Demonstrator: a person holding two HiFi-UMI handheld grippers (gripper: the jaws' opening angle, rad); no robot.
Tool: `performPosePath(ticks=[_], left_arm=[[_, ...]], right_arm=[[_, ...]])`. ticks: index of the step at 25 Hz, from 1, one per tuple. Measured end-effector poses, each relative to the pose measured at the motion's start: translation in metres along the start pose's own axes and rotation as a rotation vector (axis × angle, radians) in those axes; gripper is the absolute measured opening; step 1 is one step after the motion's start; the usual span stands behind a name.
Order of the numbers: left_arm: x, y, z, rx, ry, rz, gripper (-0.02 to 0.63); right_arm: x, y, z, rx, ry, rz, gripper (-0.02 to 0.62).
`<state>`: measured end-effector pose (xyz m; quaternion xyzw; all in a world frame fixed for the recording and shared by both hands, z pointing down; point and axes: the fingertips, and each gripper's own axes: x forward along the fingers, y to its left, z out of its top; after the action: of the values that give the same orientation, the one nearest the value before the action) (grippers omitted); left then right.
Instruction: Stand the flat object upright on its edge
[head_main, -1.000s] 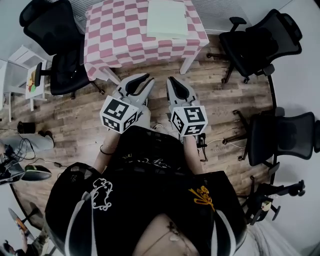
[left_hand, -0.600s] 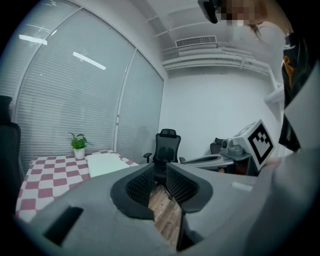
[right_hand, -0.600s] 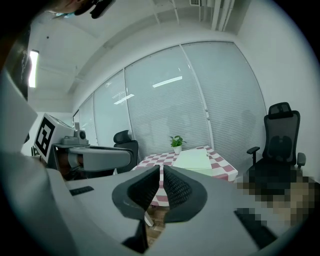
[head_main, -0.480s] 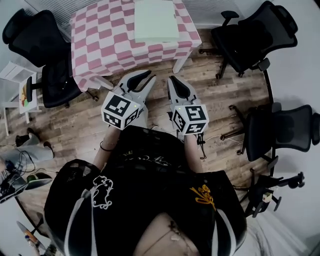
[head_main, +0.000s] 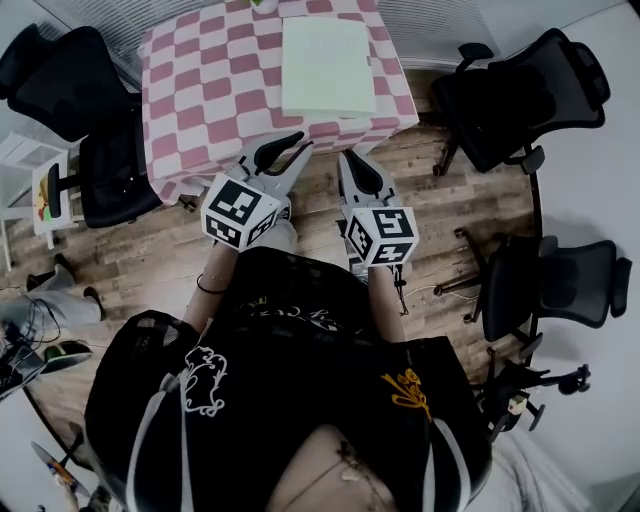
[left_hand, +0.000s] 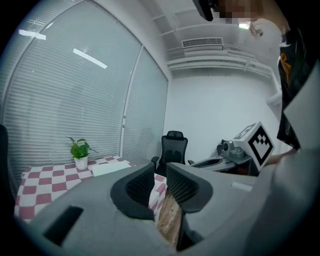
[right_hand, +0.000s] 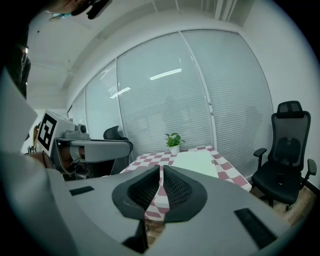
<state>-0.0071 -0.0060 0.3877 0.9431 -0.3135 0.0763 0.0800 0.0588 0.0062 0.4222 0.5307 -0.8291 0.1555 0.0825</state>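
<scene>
There is one flat pale-green object. It lies flat, broad face up, on the right half of the one checkered worktop, and its edges run parallel to the worktop's edges. Its sides look almost equal, so I cannot tell the long axis. One potted plant stands behind it. There are two claws. The left claw has only a thin slit between its jaws and the right claw is closed; both are empty and well apart from the object.
</scene>
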Motion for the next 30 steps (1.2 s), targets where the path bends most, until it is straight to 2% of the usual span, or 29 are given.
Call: performPosePath(ticks=[6,17,30], left_arm=[[0.022,0.053,0.004,-0.022,0.001,-0.017,0.081],[0.041,0.124,0.010,-0.034,-0.013,-0.052,0.081],[0.050,0.150,-0.001,-0.079,0.020,-0.051,0.081]], right_arm=[[0.047,-0.012,0.011,-0.001,0.028,-0.032,0.028],[0.110,-0.021,0.031,-0.008,0.036,-0.078,0.028],[0.130,-0.039,0.039,-0.003,0.061,-0.117,0.028]])
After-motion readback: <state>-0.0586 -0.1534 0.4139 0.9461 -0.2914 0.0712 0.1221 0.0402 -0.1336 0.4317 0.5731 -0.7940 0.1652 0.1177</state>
